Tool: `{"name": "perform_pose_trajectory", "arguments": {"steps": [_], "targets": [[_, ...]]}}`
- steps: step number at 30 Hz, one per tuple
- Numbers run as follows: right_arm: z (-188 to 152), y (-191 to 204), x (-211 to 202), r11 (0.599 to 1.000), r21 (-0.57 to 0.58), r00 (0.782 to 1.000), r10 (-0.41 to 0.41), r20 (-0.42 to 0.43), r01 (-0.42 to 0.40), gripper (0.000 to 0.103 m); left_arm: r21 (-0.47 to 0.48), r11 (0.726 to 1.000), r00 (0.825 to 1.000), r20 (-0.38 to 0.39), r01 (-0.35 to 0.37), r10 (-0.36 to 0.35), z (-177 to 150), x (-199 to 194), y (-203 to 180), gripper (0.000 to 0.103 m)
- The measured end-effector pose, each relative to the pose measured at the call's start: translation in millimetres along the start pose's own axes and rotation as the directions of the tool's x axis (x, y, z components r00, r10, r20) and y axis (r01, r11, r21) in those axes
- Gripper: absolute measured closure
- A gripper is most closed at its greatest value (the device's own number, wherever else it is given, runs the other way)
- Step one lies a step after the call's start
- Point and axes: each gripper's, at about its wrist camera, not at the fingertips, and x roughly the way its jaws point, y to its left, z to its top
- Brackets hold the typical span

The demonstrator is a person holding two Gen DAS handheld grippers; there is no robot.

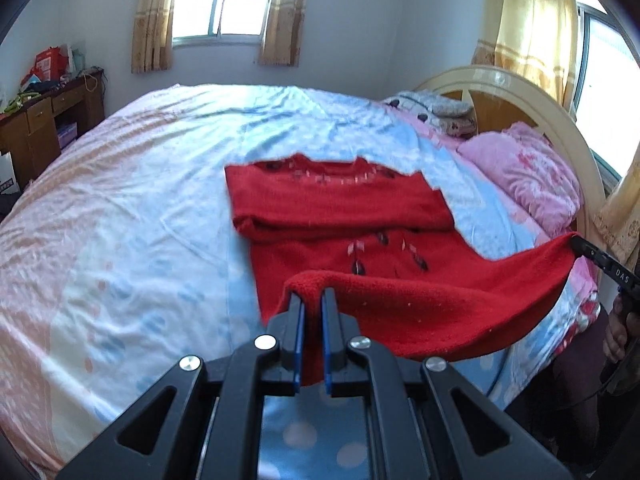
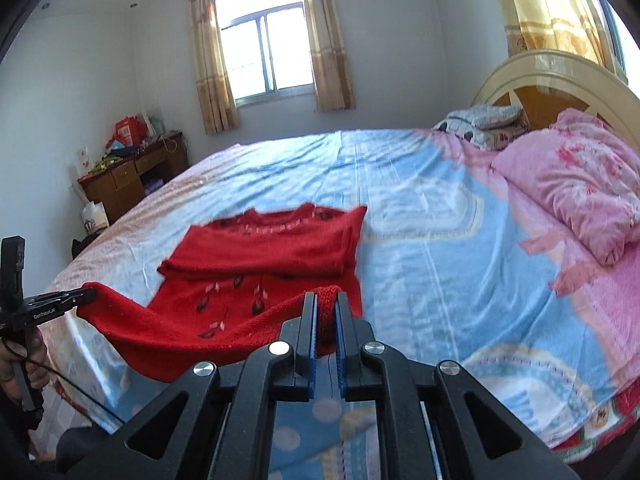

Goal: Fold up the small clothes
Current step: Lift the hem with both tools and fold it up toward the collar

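Observation:
A small red knitted sweater (image 1: 340, 216) with a dark leaf pattern lies on the bed, its sleeves folded across the chest. Its near hem is lifted off the sheet and stretched between both grippers. My left gripper (image 1: 312, 296) is shut on the hem's left corner, red knit bunched over its tips. In the same view the right gripper (image 1: 576, 242) pinches the other corner at the far right. In the right wrist view my right gripper (image 2: 326, 300) is shut on the sweater (image 2: 260, 252), and the left gripper (image 2: 90, 294) holds the far corner at the left.
The bed (image 1: 120, 208) has a pale blue and pink sheet. A pink pillow (image 2: 576, 184) and a curved headboard (image 2: 552, 68) stand at the right. A wooden desk (image 2: 132, 176) with clutter sits by the far wall. A person's hand (image 2: 24, 364) grips the left handle.

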Motion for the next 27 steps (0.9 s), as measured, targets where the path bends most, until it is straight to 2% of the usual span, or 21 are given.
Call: {"name": "perform_pose_trajectory", "arguments": {"steps": [5, 9, 19, 27], "targets": [[25.9, -2.1, 11.7, 1.0, 0.009, 1.0, 0.002, 0.031, -0.002, 0.096, -0.017, 1.0, 0.998, 0.058, 0.005, -0.004, 24.9, 5.4, 5.7, 0.095], [45.9, 0.5, 24.5, 1.0, -0.001, 0.999, 0.001, 0.053, -0.001, 0.096, 0.012, 1.0, 0.994, 0.112, -0.014, 0.013, 40.1, 11.0, 5.5, 0.095], [99.3, 3.5, 66.5, 1.0, -0.019, 0.996, -0.015, 0.092, 0.017, 0.096, -0.023, 0.999, 0.991, 0.127, -0.037, 0.039, 87.5, 48.2, 23.3, 0.095], [132.6, 5.3, 119.3, 0.997, -0.043, 0.996, -0.054, 0.077, 0.058, 0.096, -0.037, 0.997, 0.991, 0.115, -0.063, 0.067, 123.2, 86.9, 37.0, 0.095]]}}
